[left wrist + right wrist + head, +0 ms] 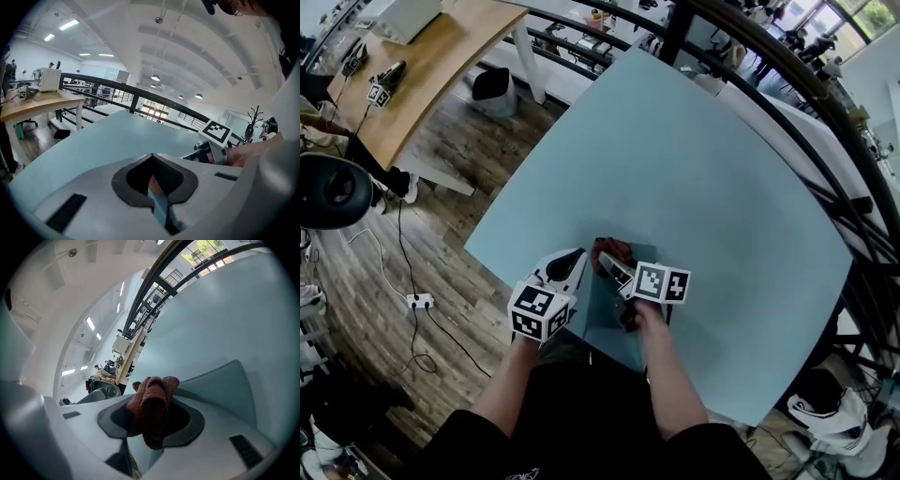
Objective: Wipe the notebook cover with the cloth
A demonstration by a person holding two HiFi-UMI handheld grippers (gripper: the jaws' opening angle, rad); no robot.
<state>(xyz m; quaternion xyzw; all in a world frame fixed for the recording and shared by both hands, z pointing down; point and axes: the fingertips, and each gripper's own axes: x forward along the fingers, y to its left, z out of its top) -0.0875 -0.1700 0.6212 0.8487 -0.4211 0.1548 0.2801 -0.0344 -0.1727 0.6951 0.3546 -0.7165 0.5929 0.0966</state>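
From where I stood, the notebook [605,323] lay flat on the pale blue table [694,169], close to its near edge and right in front of the person. The left gripper [572,265] had its jaws pinched together on a thin teal edge, which I took to be the notebook's own, holding it down. The right gripper [609,264] was clamped on the bunched reddish-brown cloth [611,251], which hung just at the far end of the cover. To wipe well, I judged the cloth needed pressing flat onto the cover and drawing across in long overlapping strokes, with the left hold firm so that the book did not slide or its cover lift.
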